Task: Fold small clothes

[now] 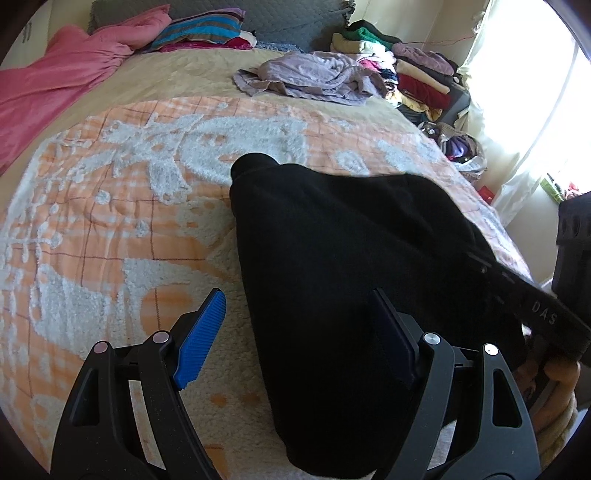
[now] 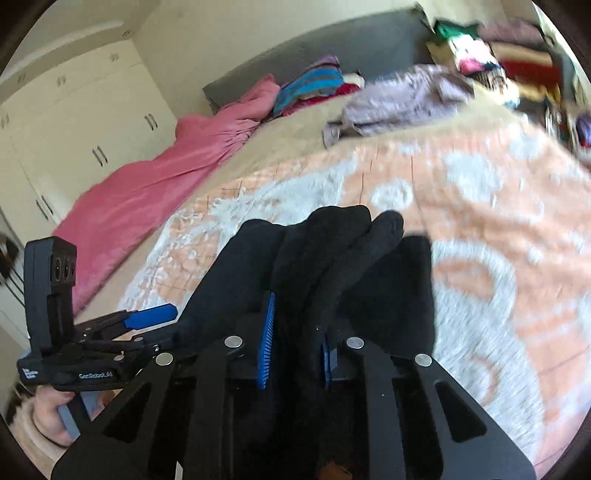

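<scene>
A: So, we log the black garment [image 1: 332,277] first. It is a soft, matte knit, a rounded heap on the bedspread [image 1: 129,184], with one blunt rolled end pointing toward the headboard [image 1: 295,29].

B: We agree. The bedspread is peach with a thin dark grid and raised white chenille motifs, fuzzy to the eye.

A: Left gripper [image 1: 295,332]: jaws wide. Its ribbed blue pad [image 1: 199,339] hangs over bare bedspread just beside the heap; the other finger lies against the black cloth. We see no pinch.

B: Noted. Right gripper [image 2: 295,343]: jaws narrow, both blue ribbed pads pressed onto a thick fold of the garment, which bunches up between them into two rounded lumps above the fingertips.

A: From the left wrist view we see only a flat black bar of the right gripper, lettered, crossing the heap's edge, and a hand [image 1: 557,380] beneath it.

B: From the right wrist view the left gripper shows at lower left, boxy black body, blue pad forward, with a hand [image 2: 51,417] under it.

A: Surroundings: a pink sheet [image 1: 55,85], gathered and smooth, along one side of the bed; a striped pillow [image 1: 199,31] against the quilted grey headboard.

B: Also a crumpled lilac garment [image 1: 306,77], thin and wrinkled, well apart from the black one, and a stack of folded clothes [image 1: 399,66] in mixed colours by the curtain [image 1: 517,110].

A: White wardrobe doors [image 2: 74,110] with dark bar handles stand beyond the pink sheet.
</scene>
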A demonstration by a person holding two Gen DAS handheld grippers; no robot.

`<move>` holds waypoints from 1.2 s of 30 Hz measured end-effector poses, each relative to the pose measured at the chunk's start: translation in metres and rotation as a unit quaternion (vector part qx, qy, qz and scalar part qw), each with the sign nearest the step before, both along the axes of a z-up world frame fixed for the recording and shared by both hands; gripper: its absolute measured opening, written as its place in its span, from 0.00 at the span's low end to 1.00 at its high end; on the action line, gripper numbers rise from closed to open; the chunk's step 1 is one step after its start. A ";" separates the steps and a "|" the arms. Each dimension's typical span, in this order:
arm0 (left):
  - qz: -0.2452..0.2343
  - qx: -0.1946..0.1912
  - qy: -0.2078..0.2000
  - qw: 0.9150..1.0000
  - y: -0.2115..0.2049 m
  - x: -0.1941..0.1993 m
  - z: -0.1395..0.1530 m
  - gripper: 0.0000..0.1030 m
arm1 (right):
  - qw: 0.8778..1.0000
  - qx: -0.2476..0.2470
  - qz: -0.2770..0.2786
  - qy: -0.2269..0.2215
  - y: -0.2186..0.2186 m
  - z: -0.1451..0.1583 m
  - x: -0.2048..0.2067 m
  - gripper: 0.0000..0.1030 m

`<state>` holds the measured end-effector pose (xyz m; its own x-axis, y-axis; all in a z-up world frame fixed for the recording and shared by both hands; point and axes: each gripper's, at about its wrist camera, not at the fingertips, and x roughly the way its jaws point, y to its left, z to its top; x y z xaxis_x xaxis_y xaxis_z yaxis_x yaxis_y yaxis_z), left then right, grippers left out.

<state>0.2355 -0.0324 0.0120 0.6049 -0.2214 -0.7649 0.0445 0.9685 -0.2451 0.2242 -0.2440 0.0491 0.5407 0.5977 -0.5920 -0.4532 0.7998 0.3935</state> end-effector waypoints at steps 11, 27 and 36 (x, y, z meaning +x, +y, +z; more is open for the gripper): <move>-0.045 0.014 0.022 0.999 -0.034 -0.006 -0.010 0.69 | 0.997 -0.066 -0.015 0.021 -0.025 -0.032 0.016 0.20; -0.043 0.009 -0.020 0.999 -0.028 -0.038 0.008 0.70 | 0.991 -0.051 -0.113 -0.044 -0.049 -0.005 -0.055 0.76; -0.043 -0.005 -0.064 0.997 -0.014 -0.076 0.033 0.83 | 0.981 -0.072 -0.139 -0.114 -0.046 0.022 -0.130 0.95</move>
<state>0.1594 -0.0467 0.0451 0.6756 -0.2847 -0.6800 0.1592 0.9570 -0.2425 0.0947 -0.2905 0.0710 0.7996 0.3273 -0.5035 -0.2724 0.9449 0.1816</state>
